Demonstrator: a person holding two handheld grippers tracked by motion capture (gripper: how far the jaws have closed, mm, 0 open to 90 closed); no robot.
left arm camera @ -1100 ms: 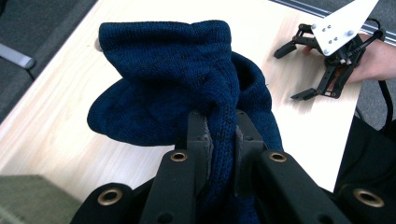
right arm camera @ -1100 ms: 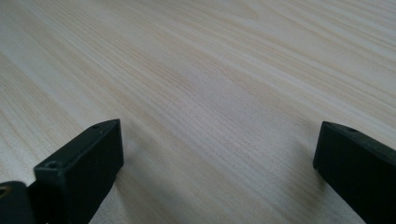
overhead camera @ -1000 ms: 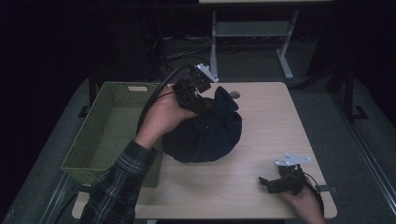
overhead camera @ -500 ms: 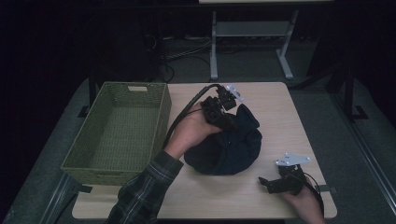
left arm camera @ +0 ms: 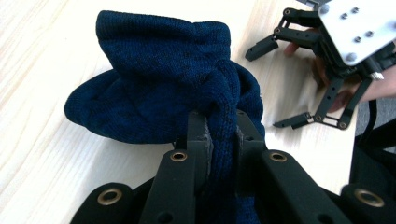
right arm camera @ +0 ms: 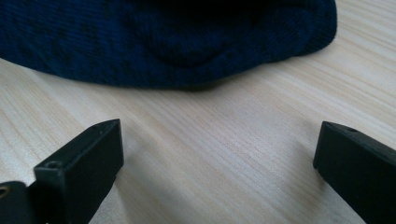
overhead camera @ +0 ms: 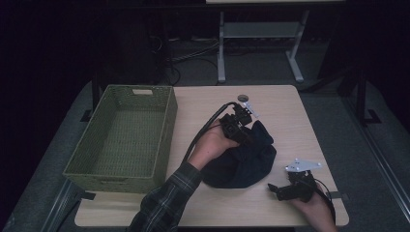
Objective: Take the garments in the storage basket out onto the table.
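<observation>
A: What's changed in the last second?

B: Your left gripper (overhead camera: 241, 126) has carried the dark navy knitted garment (overhead camera: 241, 162) rightward across the pale wooden table (overhead camera: 285, 106) and lowered it. A second ago the bundle hung close to the green woven rectangular basket (overhead camera: 121, 133); now it sits well apart from the basket, bunched on the table's middle, toward your right gripper (overhead camera: 285, 189).

A: Am I still holding it?

B: Yes. In the left gripper view your jaws stand nearly closed, pinching a raised fold of the knit (left arm camera: 219, 126) between the pads. The rest of the cloth slumps on the table below.

A: And my right side?

B: It hasn't moved. It rests near the table's front right edge, jaws spread wide with nothing between them; the garment's edge (right arm camera: 187, 46) lies just ahead of them.

A: What does that mean for the job?

B: I'd judge you're bringing the cloth within reach of the right gripper, probably for a two-handed fold or spread. The basket is empty.

A: Count things for me.

B: One garment, one basket, one table, two grippers.
</observation>
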